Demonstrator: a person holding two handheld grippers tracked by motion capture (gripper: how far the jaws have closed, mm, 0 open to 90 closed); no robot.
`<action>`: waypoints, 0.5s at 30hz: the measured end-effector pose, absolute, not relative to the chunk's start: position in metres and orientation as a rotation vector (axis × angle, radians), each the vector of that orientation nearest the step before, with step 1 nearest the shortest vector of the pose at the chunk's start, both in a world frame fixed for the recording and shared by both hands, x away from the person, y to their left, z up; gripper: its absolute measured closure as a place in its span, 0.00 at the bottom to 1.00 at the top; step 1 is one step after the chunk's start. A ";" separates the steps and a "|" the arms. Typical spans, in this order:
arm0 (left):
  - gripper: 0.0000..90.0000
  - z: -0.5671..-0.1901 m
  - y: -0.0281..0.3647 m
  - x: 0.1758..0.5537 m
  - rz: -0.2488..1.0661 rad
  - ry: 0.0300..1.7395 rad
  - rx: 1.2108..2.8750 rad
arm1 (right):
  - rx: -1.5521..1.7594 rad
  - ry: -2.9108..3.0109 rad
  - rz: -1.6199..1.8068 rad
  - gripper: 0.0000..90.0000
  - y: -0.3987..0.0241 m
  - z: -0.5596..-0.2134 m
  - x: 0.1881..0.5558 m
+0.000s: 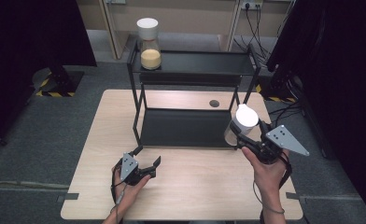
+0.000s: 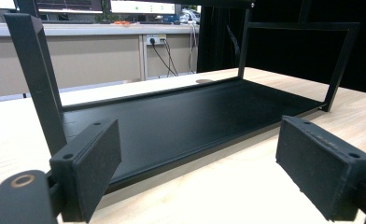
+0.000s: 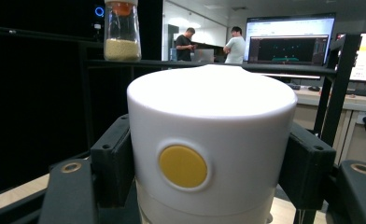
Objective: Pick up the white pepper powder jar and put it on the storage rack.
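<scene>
While the left gripper (image 1: 149, 164) rests open and empty on the bench (image 1: 195, 186), the right gripper's (image 1: 239, 135) fingers (image 3: 111, 163) clamp a white-lidded jar (image 3: 211, 140) beside the black rack (image 1: 190, 70).

I am finding no readable text, label, brand or number on any item. The monitors (image 3: 291, 39) in the background of the right gripper view are displaying content too small and blurred to read.
</scene>
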State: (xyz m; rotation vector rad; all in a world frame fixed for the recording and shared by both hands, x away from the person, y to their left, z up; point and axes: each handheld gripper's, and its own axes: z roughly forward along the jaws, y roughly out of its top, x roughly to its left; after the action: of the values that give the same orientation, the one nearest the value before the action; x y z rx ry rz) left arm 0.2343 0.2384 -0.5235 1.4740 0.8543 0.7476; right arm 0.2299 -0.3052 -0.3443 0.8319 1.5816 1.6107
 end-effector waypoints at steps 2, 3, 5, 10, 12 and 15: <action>0.15 -0.524 0.238 0.234 0.749 0.853 1.475 | 0.829 1.576 1.609 0.34 -0.304 -0.341 0.232; 0.15 -0.524 0.238 0.234 0.749 0.853 1.475 | 0.829 1.569 1.611 0.34 -0.303 -0.340 0.233; 0.15 -0.524 0.238 0.234 0.749 0.853 1.475 | 0.830 1.564 1.610 0.34 -0.301 -0.337 0.235; 0.15 -0.524 0.238 0.234 0.748 0.853 1.475 | 0.833 1.555 1.610 0.34 -0.298 -0.333 0.238; 0.15 -0.524 0.238 0.234 0.750 0.852 1.475 | 0.839 1.547 1.611 0.34 -0.297 -0.331 0.239; 0.15 -0.523 0.238 0.234 0.749 0.852 1.476 | 0.843 1.543 1.612 0.34 -0.295 -0.329 0.242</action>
State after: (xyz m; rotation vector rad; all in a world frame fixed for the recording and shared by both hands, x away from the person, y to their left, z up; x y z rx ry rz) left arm 0.2341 0.2383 -0.5234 1.4761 0.8520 0.7493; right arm 0.2418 -0.2953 -0.3287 0.8435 1.5427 1.6120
